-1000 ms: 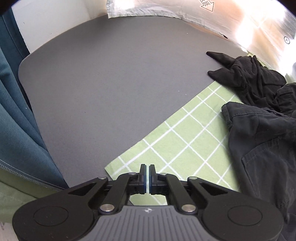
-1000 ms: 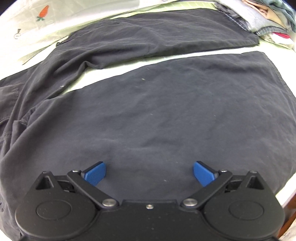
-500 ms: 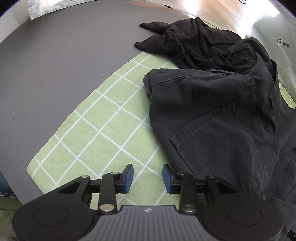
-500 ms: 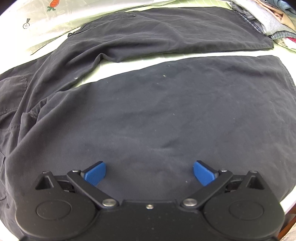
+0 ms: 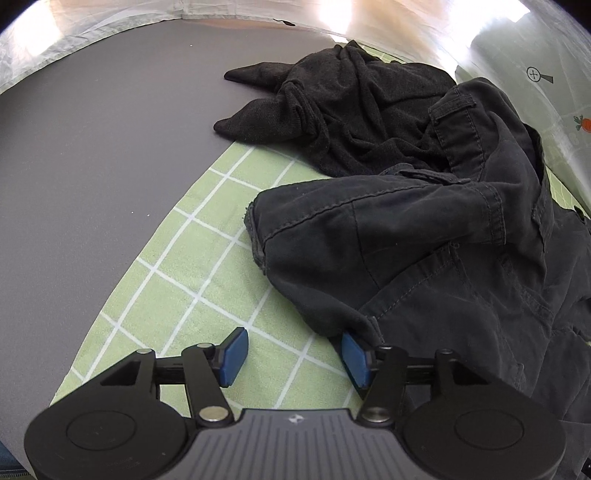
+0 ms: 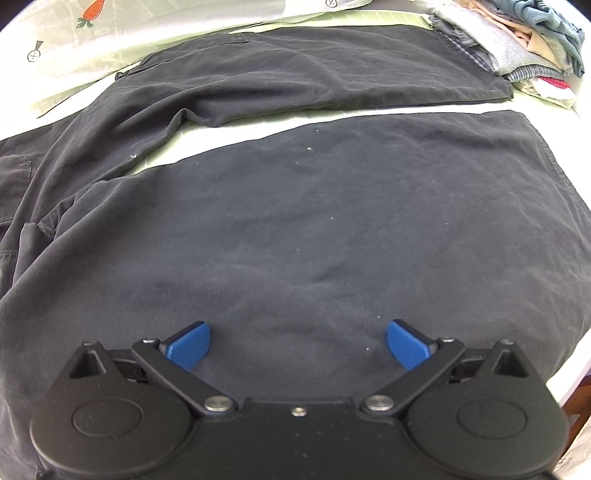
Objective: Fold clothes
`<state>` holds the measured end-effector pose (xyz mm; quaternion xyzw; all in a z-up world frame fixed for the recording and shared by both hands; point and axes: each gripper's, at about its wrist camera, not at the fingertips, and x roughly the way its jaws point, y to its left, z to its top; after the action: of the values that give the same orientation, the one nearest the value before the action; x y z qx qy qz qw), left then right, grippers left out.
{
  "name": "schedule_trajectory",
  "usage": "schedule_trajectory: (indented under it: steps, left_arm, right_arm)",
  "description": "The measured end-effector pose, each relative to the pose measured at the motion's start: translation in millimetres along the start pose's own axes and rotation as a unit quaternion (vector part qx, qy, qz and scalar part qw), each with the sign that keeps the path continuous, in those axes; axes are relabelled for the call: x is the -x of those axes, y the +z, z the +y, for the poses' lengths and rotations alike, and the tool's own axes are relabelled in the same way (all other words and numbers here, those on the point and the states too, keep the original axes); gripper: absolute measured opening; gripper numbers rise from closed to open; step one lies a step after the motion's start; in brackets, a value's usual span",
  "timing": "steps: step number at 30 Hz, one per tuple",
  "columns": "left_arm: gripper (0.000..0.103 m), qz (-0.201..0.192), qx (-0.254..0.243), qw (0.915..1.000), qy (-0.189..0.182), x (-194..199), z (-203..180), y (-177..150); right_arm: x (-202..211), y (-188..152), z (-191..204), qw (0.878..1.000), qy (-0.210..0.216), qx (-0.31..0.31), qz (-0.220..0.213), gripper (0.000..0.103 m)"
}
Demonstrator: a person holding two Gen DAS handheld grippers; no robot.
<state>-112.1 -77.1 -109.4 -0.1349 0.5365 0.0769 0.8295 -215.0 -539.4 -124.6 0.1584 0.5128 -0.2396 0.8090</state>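
Black trousers (image 5: 443, 258) and one knit top (image 5: 332, 110) lie beneath two spread, empty hand-held grippers, left (image 5: 291, 354) just widened, right (image 6: 297, 345).

Under me a green checked cloth (image 5: 207, 273) meets a grey mat (image 5: 92, 158) along its left edge; glaring light washes the pale sheet (image 5: 424, 26) beyond.

grey counter (image 5: 92, 155), smooth and matte, its far edge meeting pale translucent sheeting (image 5: 110, 22). green checked cloth (image 5: 207, 266) with white grid lines lies flat on the counter. on the cloth: dark trousers (image 5: 424, 258), waist end bunched, both legs (image 6: 332, 221) spread flat and apart; a crumpled black knit garment (image 5: 332, 110), part on the cloth, part on bare grey. stack of folded clothes (image 6: 517, 44) at the far corner.
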Motion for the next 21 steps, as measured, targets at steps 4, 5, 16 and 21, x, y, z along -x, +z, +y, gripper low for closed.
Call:
schedule_trajectory:
  steps: [4,5,16,21]
  left_arm:
    - [0.058,-0.021,0.036,0.9981,-0.045,3.1,17.1,2.1]
    - [0.058,-0.026,0.033,0.9979,-0.050,4.3,18.2,4.3]
    - [0.074,-0.028,-0.047,0.9926,-0.108,11.9,-8.3,17.7]
    - [0.074,-0.008,-0.040,0.9966,-0.072,-1.4,-7.3,20.2]
  right_arm:
    - [0.4,-0.5,2.3,1.000,-0.007,-0.008,-0.001,0.103]
    - [0.4,-0.7,2.4,1.000,-0.008,-0.010,-0.001,0.103]
    - [0.5,-1.9,4.3,1.000,-0.013,-0.018,-0.004,0.103]
    - [0.8,-3.7,3.9,1.000,-0.013,-0.018,-0.009,0.103]
